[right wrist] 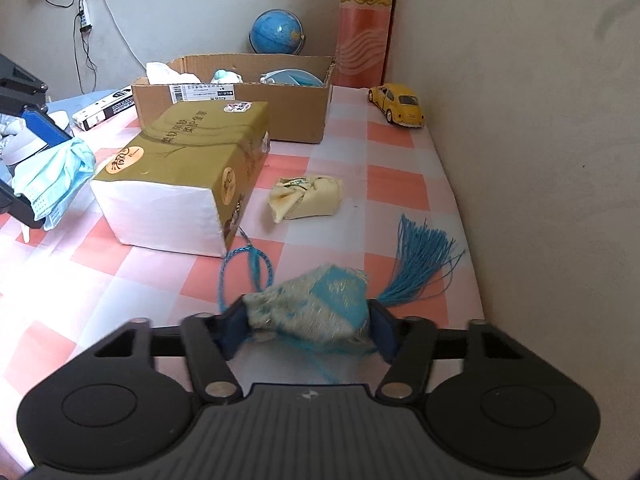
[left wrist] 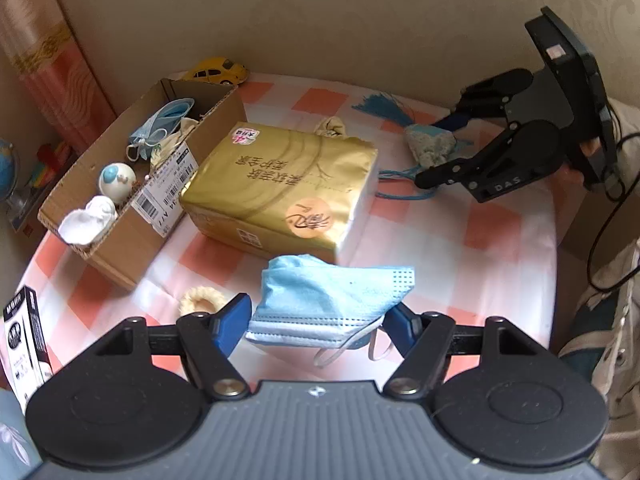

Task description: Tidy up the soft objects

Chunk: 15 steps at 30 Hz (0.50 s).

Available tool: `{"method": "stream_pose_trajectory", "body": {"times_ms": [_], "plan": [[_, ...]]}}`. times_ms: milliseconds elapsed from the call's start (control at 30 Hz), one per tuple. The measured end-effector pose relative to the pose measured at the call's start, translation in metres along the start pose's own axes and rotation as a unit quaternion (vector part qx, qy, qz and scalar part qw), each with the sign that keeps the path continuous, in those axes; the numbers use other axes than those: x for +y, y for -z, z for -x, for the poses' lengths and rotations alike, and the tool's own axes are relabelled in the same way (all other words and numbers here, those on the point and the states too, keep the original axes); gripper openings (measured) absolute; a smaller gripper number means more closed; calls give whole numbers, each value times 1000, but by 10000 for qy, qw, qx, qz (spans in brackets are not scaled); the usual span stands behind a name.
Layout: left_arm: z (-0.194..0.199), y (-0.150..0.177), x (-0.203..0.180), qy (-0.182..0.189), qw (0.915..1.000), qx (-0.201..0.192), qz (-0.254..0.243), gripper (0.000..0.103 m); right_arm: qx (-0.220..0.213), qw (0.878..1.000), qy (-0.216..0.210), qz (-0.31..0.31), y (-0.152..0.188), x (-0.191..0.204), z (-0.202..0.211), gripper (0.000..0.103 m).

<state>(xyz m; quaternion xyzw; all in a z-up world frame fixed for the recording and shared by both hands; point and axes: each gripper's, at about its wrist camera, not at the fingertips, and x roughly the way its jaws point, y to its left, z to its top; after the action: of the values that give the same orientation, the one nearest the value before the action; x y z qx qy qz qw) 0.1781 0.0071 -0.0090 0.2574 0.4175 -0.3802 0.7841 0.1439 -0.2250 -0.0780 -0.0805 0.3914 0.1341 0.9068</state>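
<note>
Fingers [left wrist: 230, 322] of our left gripper [left wrist: 320, 320] pinch a crumpled light-blue surgical face mask [left wrist: 332, 300], lifted above the pink-and-white checked desk [left wrist: 492, 224]. Our right gripper [right wrist: 308, 320] clamps a fuzzy blue-and-cream sachet [right wrist: 316, 308], whose blue thread tassel [right wrist: 424, 256] trails toward 1 o'clock. From the right wrist, the gold tissue pack [right wrist: 180, 168] sits at 11 o'clock, the open brown cardboard box [right wrist: 240, 108] just behind it, and a cream cloth pouch [right wrist: 308, 196] at 12.
</note>
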Motion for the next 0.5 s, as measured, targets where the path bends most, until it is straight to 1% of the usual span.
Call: {"method": "stream_pose_trajectory", "body": {"times_ms": [33,233,333,500], "plan": [[1,0,-2,26,10000,-4,35,71,9,10000,24,-7,0,1,1,57],[8,4,-15,3,9999,0,141,71,-51,10000,34,-24,-1,3,21,56],[14,4,-19,18,9998,-59,178,71,-95,9999,38,46,-4,6,33,57],[23,3,-21,-80,9995,-133,282,71,-210,9995,16,219,-8,12,54,56]]}}
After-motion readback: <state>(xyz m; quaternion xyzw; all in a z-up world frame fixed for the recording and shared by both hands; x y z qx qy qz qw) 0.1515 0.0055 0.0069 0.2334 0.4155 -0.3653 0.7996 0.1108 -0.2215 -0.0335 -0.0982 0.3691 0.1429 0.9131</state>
